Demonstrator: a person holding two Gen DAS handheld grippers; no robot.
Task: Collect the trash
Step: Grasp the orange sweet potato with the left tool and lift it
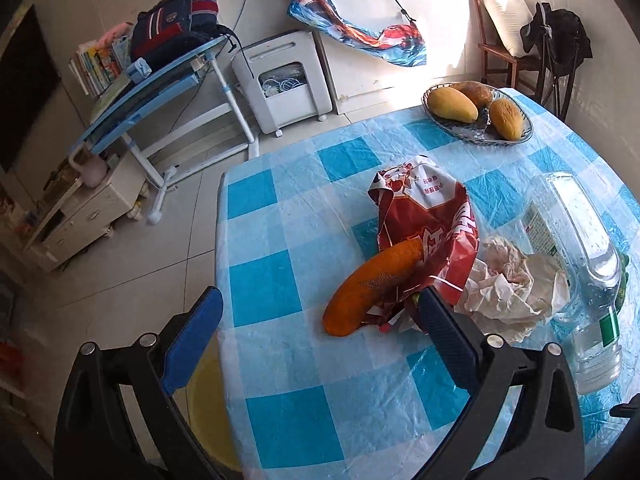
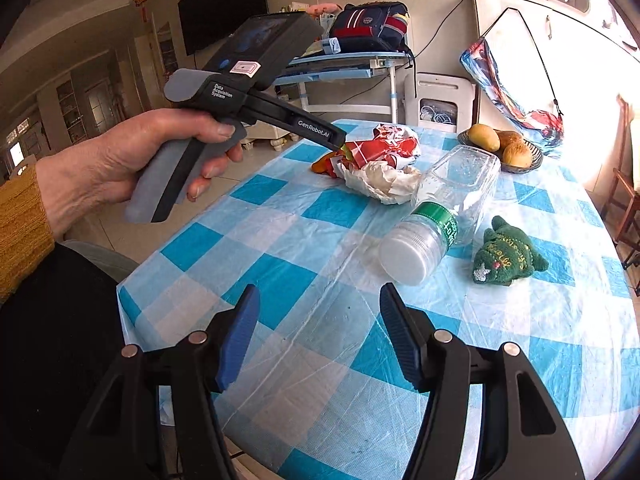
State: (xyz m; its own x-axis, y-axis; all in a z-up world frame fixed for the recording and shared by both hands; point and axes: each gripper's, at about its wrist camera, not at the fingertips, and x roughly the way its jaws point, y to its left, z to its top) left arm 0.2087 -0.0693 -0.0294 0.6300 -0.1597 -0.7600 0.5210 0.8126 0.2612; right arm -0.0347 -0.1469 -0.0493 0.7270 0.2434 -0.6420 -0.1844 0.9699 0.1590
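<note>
While my left gripper (image 1: 320, 312) hangs with jaws apart over the red wrapper (image 1: 428, 232) on the table (image 1: 280, 420), my right gripper (image 2: 318, 340) waits empty, jaws apart. Closing carelessly could pinch the orange peel (image 1: 368, 288) and drag the wrapper.

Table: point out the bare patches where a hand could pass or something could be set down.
Free: the near cloth between the right gripper and the plastic bottle, and the strip between the red wrapper and the fruit basket. Crowded: wrapper, orange peel, crumpled paper and bottle bunch together.
</note>
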